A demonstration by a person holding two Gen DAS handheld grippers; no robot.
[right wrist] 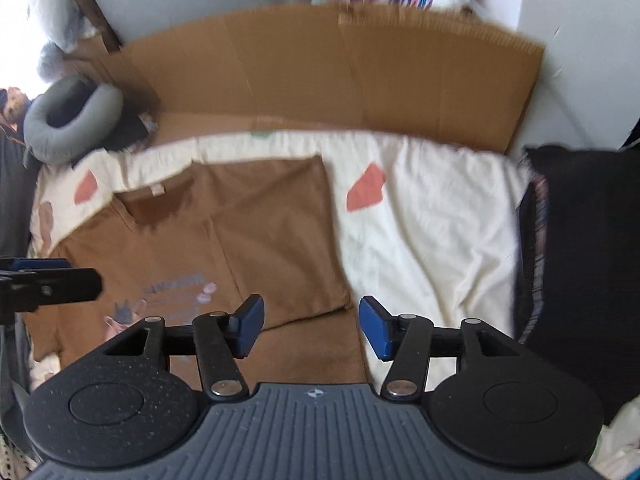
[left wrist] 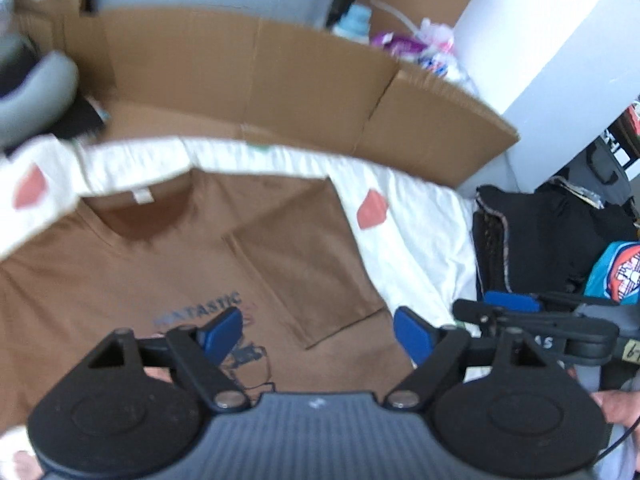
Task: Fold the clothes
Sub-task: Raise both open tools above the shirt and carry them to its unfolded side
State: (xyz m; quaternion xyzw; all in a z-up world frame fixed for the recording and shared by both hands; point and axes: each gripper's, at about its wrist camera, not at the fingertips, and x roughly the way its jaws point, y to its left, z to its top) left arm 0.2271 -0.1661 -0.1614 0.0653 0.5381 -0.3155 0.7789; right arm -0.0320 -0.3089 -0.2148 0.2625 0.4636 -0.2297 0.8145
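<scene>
With both pairs of fingers spread wide and empty, the brown T-shirt (left wrist: pixel 132 264) lies below them, its unfolded sleeve side nearer the left gripper (left wrist: pixel 318 334) than the right gripper (right wrist: pixel 312 326).

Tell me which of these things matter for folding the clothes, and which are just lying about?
For the job:
- brown T-shirt, one sleeve folded in
- cream sheet under it
- left gripper, right gripper, both open, empty

Lying about:
- cardboard
- grey neck pillow
- black bag
</scene>
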